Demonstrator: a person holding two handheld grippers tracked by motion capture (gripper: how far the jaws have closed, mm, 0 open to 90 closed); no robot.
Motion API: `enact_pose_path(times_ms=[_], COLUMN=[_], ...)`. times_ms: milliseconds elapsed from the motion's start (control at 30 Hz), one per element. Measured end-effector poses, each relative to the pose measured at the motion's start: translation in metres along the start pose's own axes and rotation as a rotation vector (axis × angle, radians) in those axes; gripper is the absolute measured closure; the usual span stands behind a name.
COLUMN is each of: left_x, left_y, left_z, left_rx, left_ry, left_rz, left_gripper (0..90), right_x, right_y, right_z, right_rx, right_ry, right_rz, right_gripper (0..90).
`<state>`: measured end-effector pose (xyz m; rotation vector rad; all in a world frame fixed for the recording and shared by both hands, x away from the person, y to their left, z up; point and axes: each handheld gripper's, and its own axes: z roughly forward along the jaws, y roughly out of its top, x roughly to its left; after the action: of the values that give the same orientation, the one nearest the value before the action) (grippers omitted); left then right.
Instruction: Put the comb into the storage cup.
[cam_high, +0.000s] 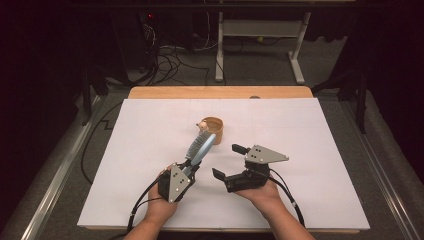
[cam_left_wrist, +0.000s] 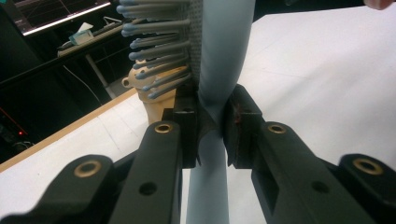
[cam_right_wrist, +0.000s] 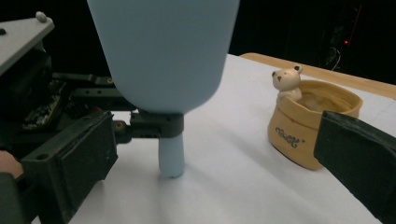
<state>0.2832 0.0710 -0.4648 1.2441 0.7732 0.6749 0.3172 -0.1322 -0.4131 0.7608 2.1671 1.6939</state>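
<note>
Item: one light-blue hairbrush (cam_high: 201, 145), grasped by its handle in the clenched jaws of the left gripper (cam_high: 191, 165). The brush head rose up and away from the hand toward the pot, bristles turned to one side. In the left gripper view the jaws pinched the narrow neck just below the head (cam_left_wrist: 219, 56), with the handle running on below them. In the right gripper view the handle end (cam_right_wrist: 171, 163) stood close to the white table (cam_high: 310, 150); whether it touched could not be told.

Item: one tan ceramic pot (cam_high: 214, 129) with a small bear figure (cam_right_wrist: 286, 79) on its rim, standing on the table just beyond the brush head, apart from both grippers.

Item: the right gripper (cam_high: 229, 161), jaws released and wide, holding nothing, beside the brush and facing it.

Handling note, as a judgement: the step in hand looked like carrying the brush to the pot or passing it across. The grip at the neck left the long head free to swing, so the brush was best kept steady and moved slowly; if it was to go into the pot, the head had to clear the bear.

Count: hairbrush, one; pot, one; bear figure, one; grippers, two; table, one.
</note>
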Motion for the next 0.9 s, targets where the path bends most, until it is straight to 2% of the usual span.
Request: enact_pose_path(times_ms=[267, 667, 900], left_x=[-0.002, -0.002, -0.003], left_y=[0.0, -0.002, -0.003], left_z=[0.0, 0.0, -0.001], left_rx=[-0.003, 0.005, -0.001], left_ry=[-0.004, -0.012, -0.014], left_rz=[-0.003, 0.02, 0.019], left_gripper=[77.4, 77.4, 77.5], right_x=[0.006, 0.011, 0.014], right_y=[0.011, 0.028, 0.035], right_z=[0.007, 0.012, 0.016], right_rx=[-0.012, -0.034, -0.037], right_ry=[0.02, 0.038, 0.049], right_rz=[-0.01, -0.022, -0.029], right_gripper=[0.0, 0.0, 0.0])
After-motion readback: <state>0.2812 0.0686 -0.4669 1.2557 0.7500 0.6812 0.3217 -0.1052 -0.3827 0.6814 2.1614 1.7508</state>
